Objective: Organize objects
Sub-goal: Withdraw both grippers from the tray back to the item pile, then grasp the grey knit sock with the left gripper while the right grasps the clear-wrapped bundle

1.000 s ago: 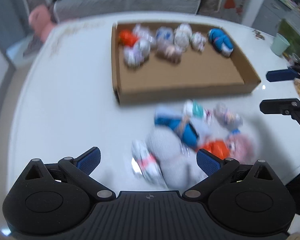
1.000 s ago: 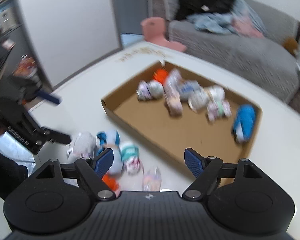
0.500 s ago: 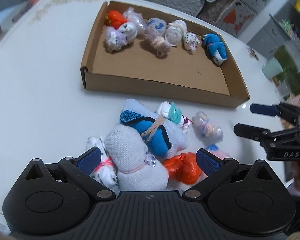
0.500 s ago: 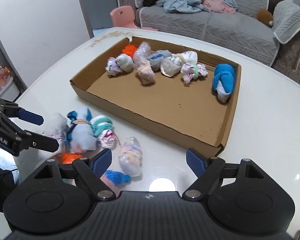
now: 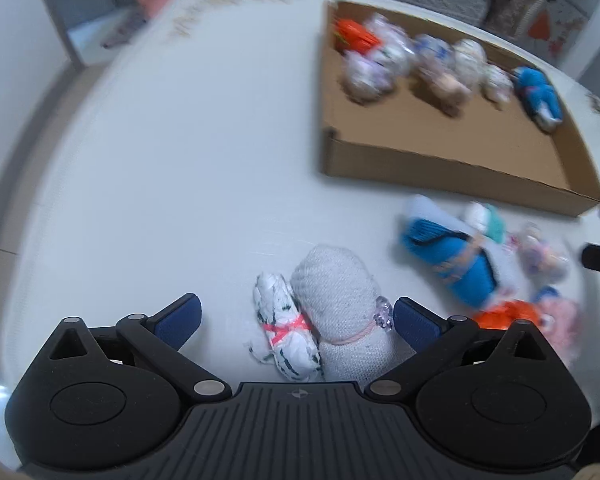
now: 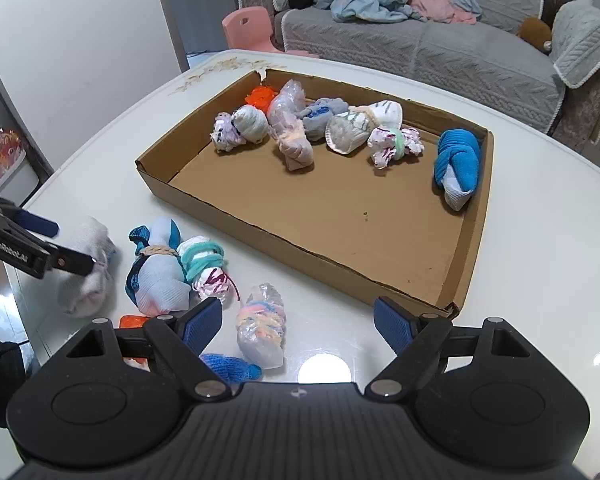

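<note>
Left tool (image 5: 296, 316) agape — grey bundle (image 5: 340, 300), patterned bundle (image 5: 286, 338) between.

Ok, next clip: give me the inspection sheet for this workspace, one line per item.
Surface: white table, glossy, with a lamp glare spot near the right gripper.
Job's things: cardboard tray holds a row of sock bundles along its far side, blue bundle at the end; more bundles lie loose on the table before it, among them a white knit bundle and a black-patterned bundle.
Clutter: nothing seen.
Grippers: left gripper open, straddling those two bundles; right gripper open, empty, over the table.
Cables: nothing seen.
Surroundings: grey sofa with clothes, pink stool.
</note>
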Available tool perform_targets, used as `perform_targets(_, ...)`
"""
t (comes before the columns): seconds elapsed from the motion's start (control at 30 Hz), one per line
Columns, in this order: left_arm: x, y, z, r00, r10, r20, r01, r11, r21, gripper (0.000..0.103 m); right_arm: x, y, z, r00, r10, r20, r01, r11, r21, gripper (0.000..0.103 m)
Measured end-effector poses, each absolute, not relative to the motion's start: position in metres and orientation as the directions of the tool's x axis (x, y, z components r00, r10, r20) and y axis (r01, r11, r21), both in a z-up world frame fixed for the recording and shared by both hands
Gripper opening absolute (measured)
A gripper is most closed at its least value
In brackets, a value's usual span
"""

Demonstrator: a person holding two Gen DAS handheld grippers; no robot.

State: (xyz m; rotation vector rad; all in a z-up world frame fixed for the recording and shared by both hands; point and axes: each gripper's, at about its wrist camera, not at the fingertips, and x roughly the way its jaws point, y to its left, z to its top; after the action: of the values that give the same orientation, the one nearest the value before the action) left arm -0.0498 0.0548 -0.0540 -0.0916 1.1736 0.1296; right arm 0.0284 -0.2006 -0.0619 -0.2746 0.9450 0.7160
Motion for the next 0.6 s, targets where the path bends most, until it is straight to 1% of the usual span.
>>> perform_targets(0.03,-0.051,0.058,-0.05,0.392,0.05,-0.919,-0.161,0.987,-0.015,0.102,0.028,-0.199,-0.062,0.377,0.438,-0.816,-0.668,0.739,0.087,0.081)
perform_targets(0.1,-0.054,0.06,-0.045,0.429,-0.028,-0.903,-0.152,0.983,-0.102,0.102,0.029,-0.197,-0.063,0.372,0.436,-0.82,-0.673,0.735,0.085,0.081)
perform_targets(0.2,-0.05,0.047,-0.048,0.442,-0.135,-0.887,-0.09,0.977,-0.193,0.101,0.032,-0.198,-0.067,0.364,0.417,-0.833,-0.662,0.745,0.084,0.081)
perform_targets(0.3,-0.045,0.03,-0.051,0.449,-0.163,-0.879,-0.034,0.979,-0.199,0.101,0.032,-0.199,-0.071,0.359,0.401,-0.843,-0.657,0.75,0.078,0.08)
perform_targets(0.47,-0.041,0.005,-0.051,0.434,-0.241,-0.868,0.053,0.969,-0.243,0.101,0.033,-0.2,-0.072,0.356,0.403,-0.843,-0.653,0.752,0.084,0.08)
perform_targets(0.5,-0.043,0.002,-0.051,0.431,-0.237,-0.871,0.064,0.97,-0.233,0.101,0.034,-0.201,-0.072,0.354,0.403,-0.844,-0.65,0.755,0.087,0.08)
perform_targets(0.6,-0.045,0.001,-0.058,0.412,-0.169,-0.896,0.054,0.986,-0.16,0.101,0.036,-0.202,-0.076,0.345,0.396,-0.851,-0.646,0.758,0.091,0.08)
